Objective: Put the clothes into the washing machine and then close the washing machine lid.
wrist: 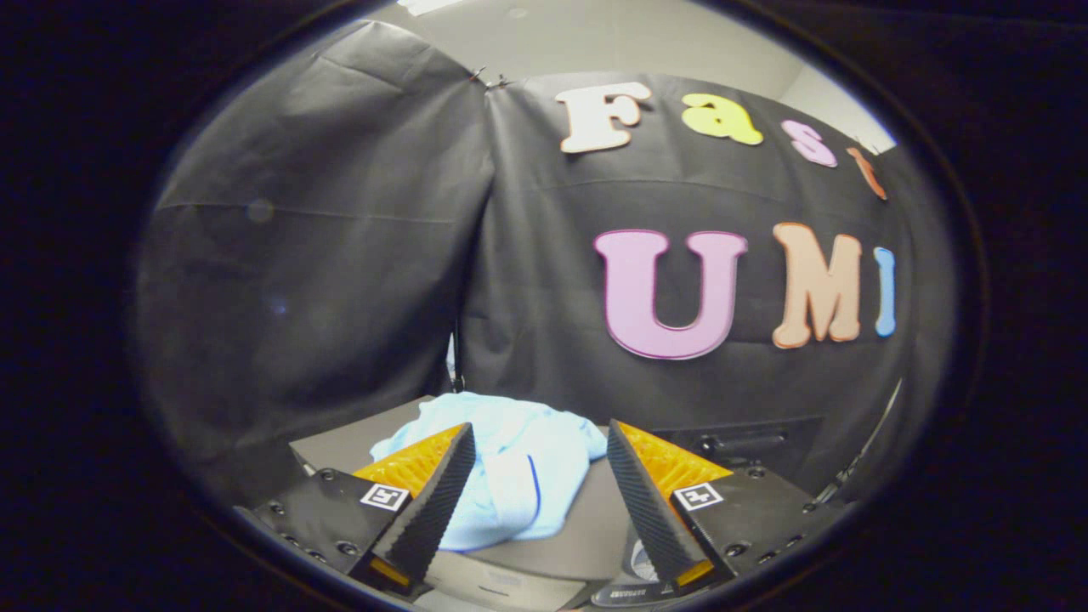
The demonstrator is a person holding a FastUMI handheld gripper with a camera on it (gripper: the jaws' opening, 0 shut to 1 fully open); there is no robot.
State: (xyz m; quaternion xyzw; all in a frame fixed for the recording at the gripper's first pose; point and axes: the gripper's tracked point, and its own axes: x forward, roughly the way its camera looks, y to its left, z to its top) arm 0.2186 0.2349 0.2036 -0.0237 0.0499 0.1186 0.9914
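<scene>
A crumpled light blue garment (510,463) lies on the flat grey top of the washing machine (595,527), close to the black cloth wall behind it. My gripper (537,438) is open, its two fingers spread wide. The left finger (433,501) overlaps the cloth's left side, and the right finger (646,501) stands just right of the cloth. The garment sits between the fingers and a little beyond them; neither finger visibly presses on it. A thin dark blue line runs down the cloth's right part.
The machine's dark control panel (748,442) rises at the back right, with a slot-like handle. Below the right finger is part of a round dial or label (637,586). Black cloth walls (340,272) close off the back and left.
</scene>
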